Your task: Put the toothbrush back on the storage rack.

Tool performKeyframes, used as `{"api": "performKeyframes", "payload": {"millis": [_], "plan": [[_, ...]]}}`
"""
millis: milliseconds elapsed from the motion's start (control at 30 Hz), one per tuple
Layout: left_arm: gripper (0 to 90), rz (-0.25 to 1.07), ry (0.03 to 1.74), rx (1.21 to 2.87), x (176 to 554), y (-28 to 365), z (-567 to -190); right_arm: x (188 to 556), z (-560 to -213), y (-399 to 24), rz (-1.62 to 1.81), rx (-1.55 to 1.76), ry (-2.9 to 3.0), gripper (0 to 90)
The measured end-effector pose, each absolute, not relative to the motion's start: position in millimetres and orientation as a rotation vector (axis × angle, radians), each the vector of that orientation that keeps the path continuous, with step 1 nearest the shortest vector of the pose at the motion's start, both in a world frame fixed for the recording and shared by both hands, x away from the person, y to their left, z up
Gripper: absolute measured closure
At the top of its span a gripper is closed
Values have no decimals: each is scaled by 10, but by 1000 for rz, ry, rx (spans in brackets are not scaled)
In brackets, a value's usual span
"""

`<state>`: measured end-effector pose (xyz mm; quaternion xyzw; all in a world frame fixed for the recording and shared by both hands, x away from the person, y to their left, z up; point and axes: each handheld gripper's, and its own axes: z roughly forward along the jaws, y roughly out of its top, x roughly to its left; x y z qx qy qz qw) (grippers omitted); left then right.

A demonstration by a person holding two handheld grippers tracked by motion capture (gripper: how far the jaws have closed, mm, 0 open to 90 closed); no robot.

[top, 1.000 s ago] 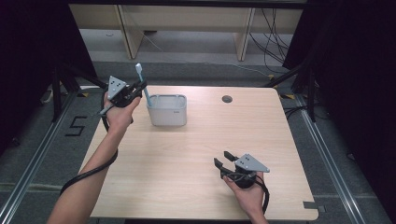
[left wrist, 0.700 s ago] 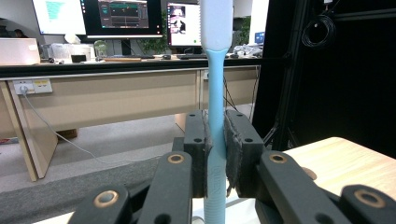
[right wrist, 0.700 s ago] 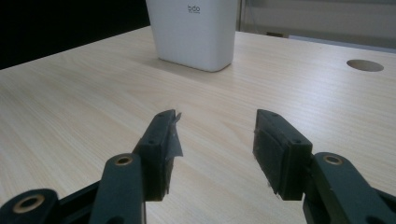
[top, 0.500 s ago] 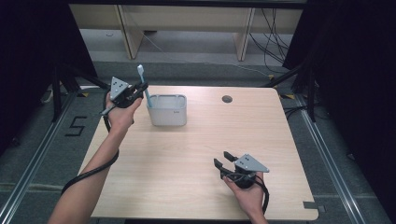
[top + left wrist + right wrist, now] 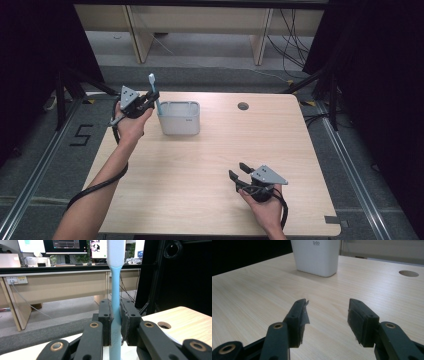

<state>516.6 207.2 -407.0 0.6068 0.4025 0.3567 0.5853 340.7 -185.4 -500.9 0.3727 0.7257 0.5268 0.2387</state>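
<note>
From the high view, the left hand-held gripper (image 5: 150, 101) is clenched on a slim pale-blue plastic toothbrush (image 5: 154, 93), held upright near the counter's (image 5: 210, 165) far left corner, just beside the left wall of a white rounded-rectangle plastic holder (image 5: 179, 118). The step in hand looks like lowering the brush into that holder. To do it well, I judge the brush should be carried over the opening first, kept upright, then lowered until its foot rests inside before the jaws let go. The right hand-held gripper (image 5: 240, 173) rests near the counter's near right corner, released and holding nothing.

In the left gripper view, the toothbrush (image 5: 115, 302) stands vertical between the pads (image 5: 125, 322), which press its handle from both sides; its neck narrows, then widens to a whiter top.

In the right gripper view, the jaws stand apart over bare wood, the white holder (image 5: 317, 256) well ahead.
</note>
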Motion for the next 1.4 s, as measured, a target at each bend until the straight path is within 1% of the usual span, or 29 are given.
{"api": "performKeyframes", "payload": {"millis": [1067,1400], "plan": [[791,804,980,1447,5177,2038,-4278,3393,-5014,-1837,1448,1059,2020,495],[791,796,988,1459,5177,2022,-4346,3411,-5035,-1830,1455,1021,2009,495]]}}
